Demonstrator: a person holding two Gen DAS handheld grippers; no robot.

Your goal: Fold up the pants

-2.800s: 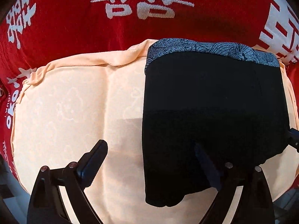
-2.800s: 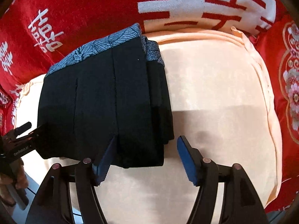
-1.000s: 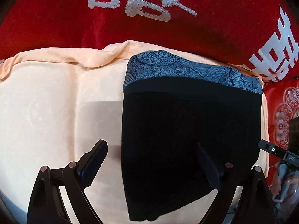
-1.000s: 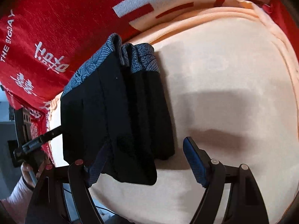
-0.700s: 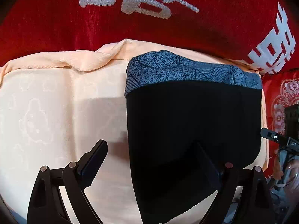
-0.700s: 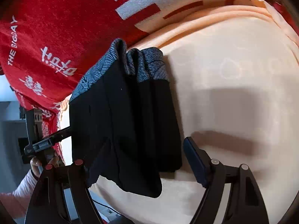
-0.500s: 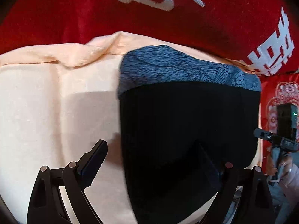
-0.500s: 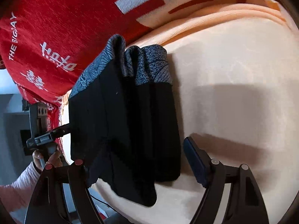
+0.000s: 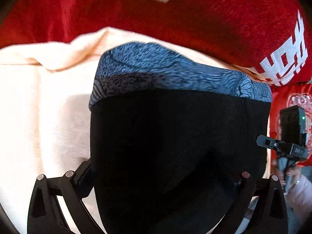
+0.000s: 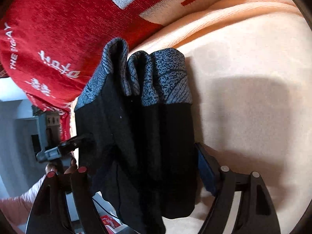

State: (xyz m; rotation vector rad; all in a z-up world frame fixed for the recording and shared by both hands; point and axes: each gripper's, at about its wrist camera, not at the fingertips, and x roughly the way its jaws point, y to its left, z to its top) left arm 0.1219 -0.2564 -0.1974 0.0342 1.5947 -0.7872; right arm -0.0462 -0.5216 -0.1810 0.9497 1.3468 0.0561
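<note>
Lifting since earlier: folded pants point(image 9: 175, 136) between left gripper point(image 9: 161, 177); right gripper point(image 10: 144, 167)

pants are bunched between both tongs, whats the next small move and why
Probably carry the folded black pants forward and lower them flat onto the peach cloth. Both the left tongs and right tongs stand wide with the bundle between them, its layers sagging apart at the patterned waistband, so it needs support underneath.

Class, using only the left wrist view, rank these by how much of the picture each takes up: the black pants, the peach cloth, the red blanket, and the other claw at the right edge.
1. black pants, though nearness to the camera enlarges them
2. and 3. red blanket and peach cloth, too alike to rank
4. right claw, smallest
</note>
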